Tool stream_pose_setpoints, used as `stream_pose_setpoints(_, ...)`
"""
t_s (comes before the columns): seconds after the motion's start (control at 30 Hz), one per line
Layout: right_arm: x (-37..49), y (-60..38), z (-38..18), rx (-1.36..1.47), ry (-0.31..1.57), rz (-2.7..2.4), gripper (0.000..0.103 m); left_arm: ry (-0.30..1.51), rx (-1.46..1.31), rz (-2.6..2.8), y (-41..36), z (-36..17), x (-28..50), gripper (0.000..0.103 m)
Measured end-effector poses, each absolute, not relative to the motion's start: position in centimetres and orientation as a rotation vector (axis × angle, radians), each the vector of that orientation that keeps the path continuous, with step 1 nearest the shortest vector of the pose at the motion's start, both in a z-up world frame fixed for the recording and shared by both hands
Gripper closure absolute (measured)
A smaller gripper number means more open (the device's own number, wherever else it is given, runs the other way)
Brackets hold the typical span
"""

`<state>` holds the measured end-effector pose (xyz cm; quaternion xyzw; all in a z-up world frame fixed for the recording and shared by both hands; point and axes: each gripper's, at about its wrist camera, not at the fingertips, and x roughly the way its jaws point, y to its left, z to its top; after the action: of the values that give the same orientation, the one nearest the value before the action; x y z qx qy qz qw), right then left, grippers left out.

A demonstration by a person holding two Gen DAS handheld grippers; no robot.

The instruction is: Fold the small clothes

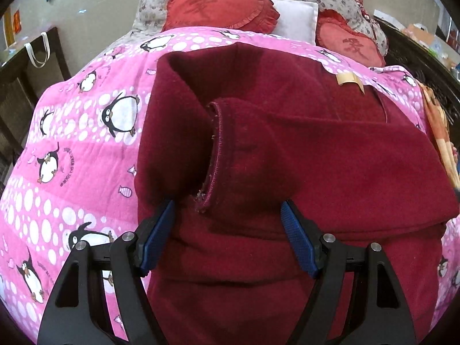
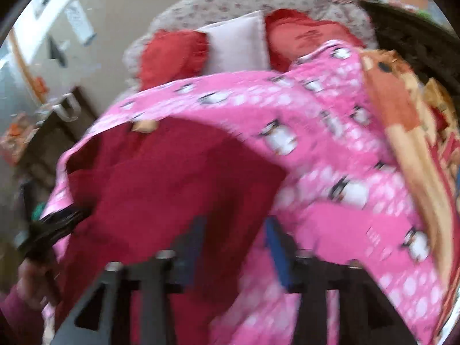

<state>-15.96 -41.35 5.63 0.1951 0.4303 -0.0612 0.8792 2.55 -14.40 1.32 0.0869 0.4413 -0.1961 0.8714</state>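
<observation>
A dark red fleece garment (image 1: 287, 149) lies partly folded on a pink penguin quilt (image 1: 74, 132), one sleeve laid across its body with the stitched cuff (image 1: 214, 155) facing me. My left gripper (image 1: 228, 215) is open just above the garment, blue pads on either side of the cuff end, holding nothing. In the blurred right wrist view the same garment (image 2: 172, 184) lies left of centre. My right gripper (image 2: 237, 233) is open over its right edge, one pad over the fleece and one over the quilt (image 2: 345, 172). The left gripper (image 2: 54, 227) shows at the far left.
Two red heart cushions (image 1: 218, 7) and a white pillow (image 1: 296, 17) lie at the head of the bed. An orange patterned cloth (image 2: 402, 132) lies along the quilt's right side. A dark side table (image 1: 26, 69) stands to the left, dark furniture (image 1: 417, 54) to the right.
</observation>
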Motion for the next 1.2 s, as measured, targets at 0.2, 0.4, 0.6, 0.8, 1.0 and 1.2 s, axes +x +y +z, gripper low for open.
stream_pose_setpoints(0.2,-17.4,-39.1,1.4,0.338,1.048,-0.195,0.074,0.918,0.174,-0.411,-14.2,2.0,1.5,0.027)
stream_pose_setpoints(0.4,-18.7,-40.5,4.9,0.410,0.924,-0.221,0.063,0.884,0.119,-0.395,-12.2,3.5,0.9,0.027)
stream_pose_setpoints(0.6,-14.2,-41.5,1.6,0.555,0.965,-0.156,0.069,0.939,0.063,-0.367,-11.8,2.3,2.4,0.027)
stream_pose_setpoints(0.8,-14.2,-41.0,2.0,0.410,0.950,-0.306,0.090,1.005,0.021,-0.354,-11.0,0.9,3.6,0.026)
stream_pose_setpoints(1.0,-17.0,-40.3,4.6,0.432,0.900,-0.242,0.086,0.994,0.010,-0.344,-8.4,2.5,1.0,0.026)
stream_pose_setpoints(1.2,-16.9,-39.8,1.0,0.476,1.012,-0.224,0.074,0.985,-0.009,-0.358,-5.4,3.9,-2.6,0.026)
